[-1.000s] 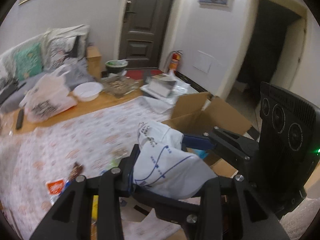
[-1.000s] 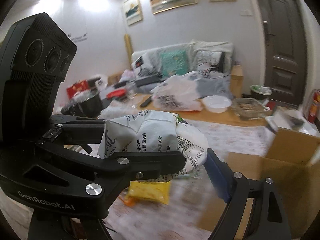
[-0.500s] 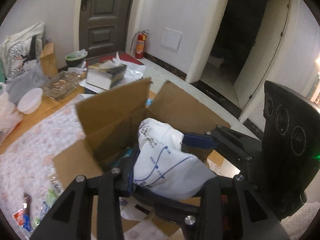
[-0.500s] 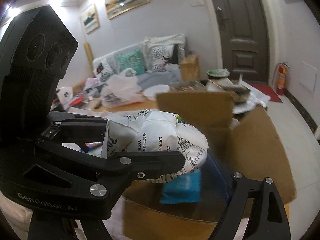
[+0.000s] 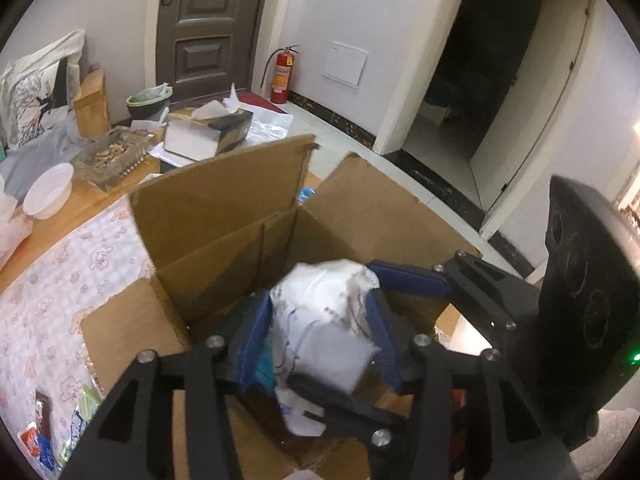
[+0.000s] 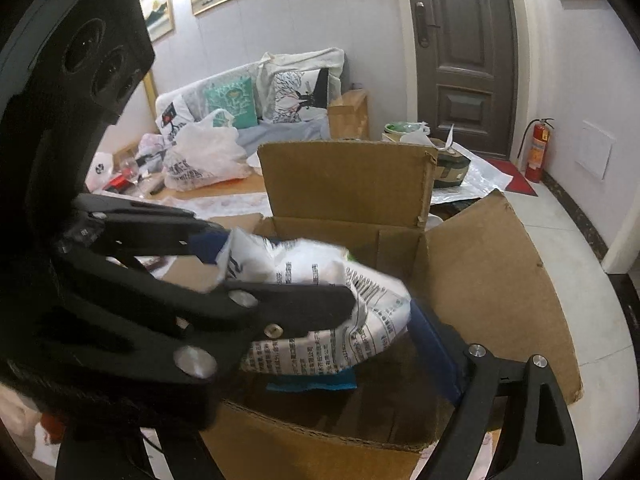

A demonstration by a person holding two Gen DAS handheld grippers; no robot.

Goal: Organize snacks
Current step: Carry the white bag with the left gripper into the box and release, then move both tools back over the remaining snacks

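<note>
A white snack bag with blue print (image 5: 320,332) hangs between the fingers of my left gripper (image 5: 316,320) over the open cardboard box (image 5: 224,216); the bag is blurred and the blue pads stand slightly apart from it. The same bag shows in the right wrist view (image 6: 328,312), between the spread fingers of my right gripper (image 6: 320,292), above the box (image 6: 480,280). A blue packet (image 6: 312,384) lies inside the box.
Small snack packets (image 5: 44,436) lie on the patterned tablecloth (image 5: 52,296) left of the box. A white bowl (image 5: 48,192), a glass tray (image 5: 116,156) and a tissue box (image 5: 208,132) stand behind it. A sofa with cushions (image 6: 256,96) is at the back.
Both grippers swung from the table to over the open box. The fingers have spread and the white bag now looks loose and blurred between them, lower toward the box.
</note>
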